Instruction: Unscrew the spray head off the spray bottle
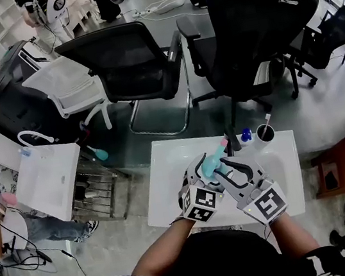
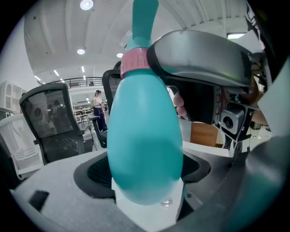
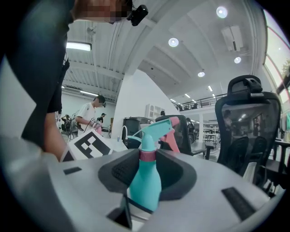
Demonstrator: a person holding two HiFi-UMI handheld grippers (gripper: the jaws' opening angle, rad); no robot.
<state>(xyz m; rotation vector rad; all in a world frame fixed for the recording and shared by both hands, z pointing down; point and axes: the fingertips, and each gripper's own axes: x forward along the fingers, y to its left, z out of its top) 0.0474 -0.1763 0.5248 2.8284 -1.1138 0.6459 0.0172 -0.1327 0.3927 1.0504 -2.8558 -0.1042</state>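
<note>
While both claws meet over the white table (image 1: 169, 196), the left claw (image 2: 145, 172) is clamped on the bottle (image 2: 145, 136). The teal body fills the whole gap between its dark pads. The rounded base sits low between the jaws against a white part of the claw, and the neck rises past the tips.

The right claw (image 3: 148, 170) comes in from the left claw's right side and takes the bottle higher up. Its jaws are closed on the pink collar (image 3: 147, 155), one dark pad on each side, and no gap shows between pad and collar. In the left gripper view one grey jaw of the right claw curves in against that collar from the right.

Just above the right claw's pads stands the spray head (image 3: 156, 129), screwed on and not yet off. In the right gripper view its teal nozzle points left and its pink trigger (image 3: 172, 136) hangs to the right. The left claw's marker cube (image 3: 88, 145) shows just to the left of the right claw's jaws.

Beyond the tips of both claws, near the far edge of the table, stand a dark cup (image 1: 264, 132) with a stick in it and a small blue thing (image 1: 245, 134) just beside it. Well past those are black chairs (image 1: 128, 63) on the floor.
</note>
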